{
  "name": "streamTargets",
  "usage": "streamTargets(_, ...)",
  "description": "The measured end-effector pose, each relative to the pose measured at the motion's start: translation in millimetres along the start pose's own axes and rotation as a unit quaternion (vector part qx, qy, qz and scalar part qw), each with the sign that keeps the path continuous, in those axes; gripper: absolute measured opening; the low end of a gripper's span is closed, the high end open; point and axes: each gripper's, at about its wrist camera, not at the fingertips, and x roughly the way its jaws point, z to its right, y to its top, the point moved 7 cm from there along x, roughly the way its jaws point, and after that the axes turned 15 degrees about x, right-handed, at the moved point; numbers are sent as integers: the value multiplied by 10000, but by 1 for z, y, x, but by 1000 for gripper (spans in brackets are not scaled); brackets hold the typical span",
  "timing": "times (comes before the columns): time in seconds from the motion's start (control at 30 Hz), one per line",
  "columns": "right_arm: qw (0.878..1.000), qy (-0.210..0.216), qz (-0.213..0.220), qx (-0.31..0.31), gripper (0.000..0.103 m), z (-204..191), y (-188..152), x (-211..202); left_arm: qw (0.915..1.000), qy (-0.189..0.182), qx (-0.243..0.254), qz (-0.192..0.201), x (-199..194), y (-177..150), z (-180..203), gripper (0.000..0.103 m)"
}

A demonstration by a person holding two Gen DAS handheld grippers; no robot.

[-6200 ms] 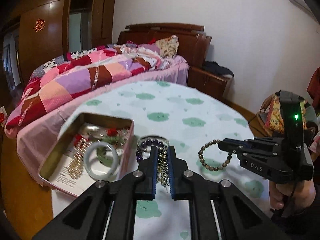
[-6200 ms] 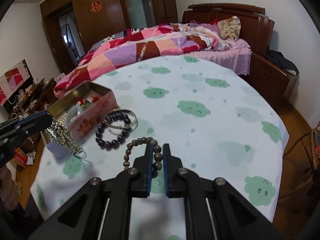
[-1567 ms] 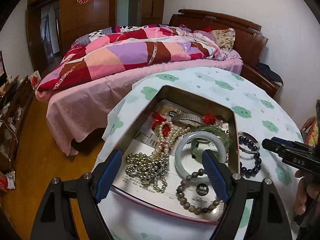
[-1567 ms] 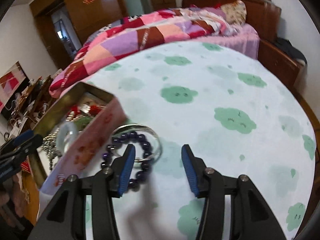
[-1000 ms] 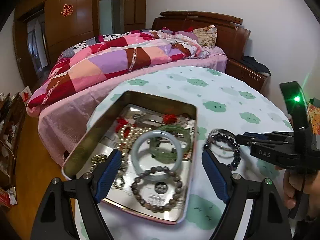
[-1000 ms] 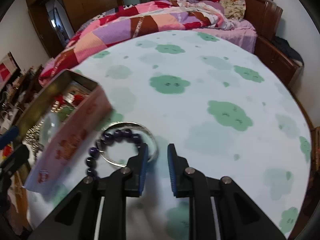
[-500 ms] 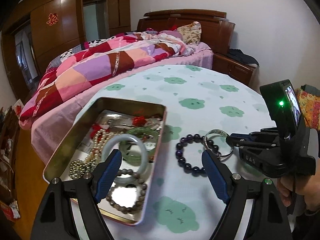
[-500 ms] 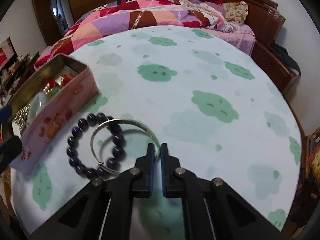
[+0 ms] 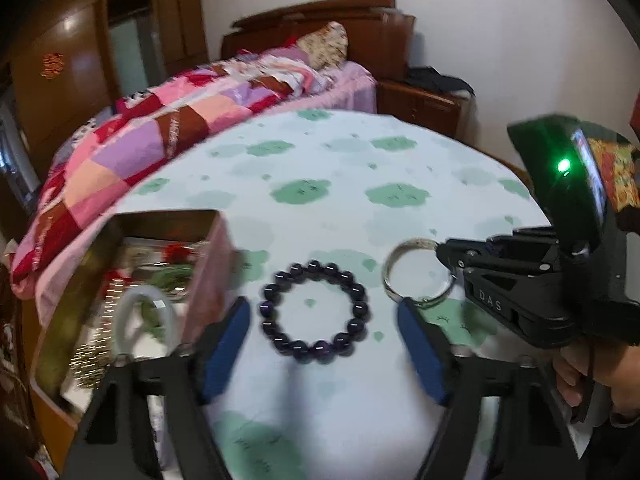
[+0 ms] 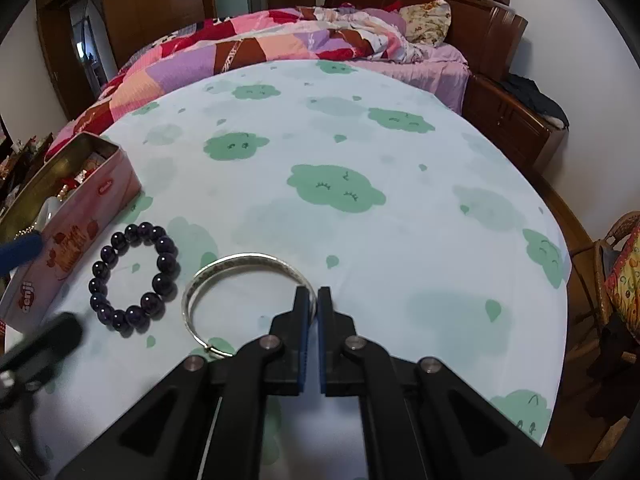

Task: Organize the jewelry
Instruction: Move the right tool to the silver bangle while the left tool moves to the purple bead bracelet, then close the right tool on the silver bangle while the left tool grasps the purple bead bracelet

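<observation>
Right tongs [image 10: 313,300] were pinching the silver bangle [image 10: 224,276]; left tongs [image 9: 324,328], spread but just closing some, straddled the purple bead bracelet [image 9: 314,312] without touching it.

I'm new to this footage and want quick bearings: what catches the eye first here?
The dark purple bead bracelet lies on the cloud-print tablecloth, framed between the open left tongs. Beside it, the right tongs are shut on the rim of a silver bangle. At the left sits an open pink tin of jewelry.
</observation>
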Motion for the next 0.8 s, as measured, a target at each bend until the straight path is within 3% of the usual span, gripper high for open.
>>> streamTargets(0.3,9999,-52,104,-37,4,3,-5,-5,9994,-243,-32,-259,31,-4,7,61)
streamTargets(0.4,9999,-43,111,-34,5,2,-6,-5,9983,-378,-42,-437,44,-9,10,38)
streamTargets(0.5,9999,13,114,-9,6,3,-6,-5,9984,-414,-44,-379,47,-10,9,33)
streamTargets(0.57,9999,48,125,-17,7,2,-6,-6,9984,-442,-36,-341,46,-10,10,13)
streamTargets(0.8,9989,425,183,119,6,3,-6,-13,9985,-432,-316,-77,31,-10,4,13)
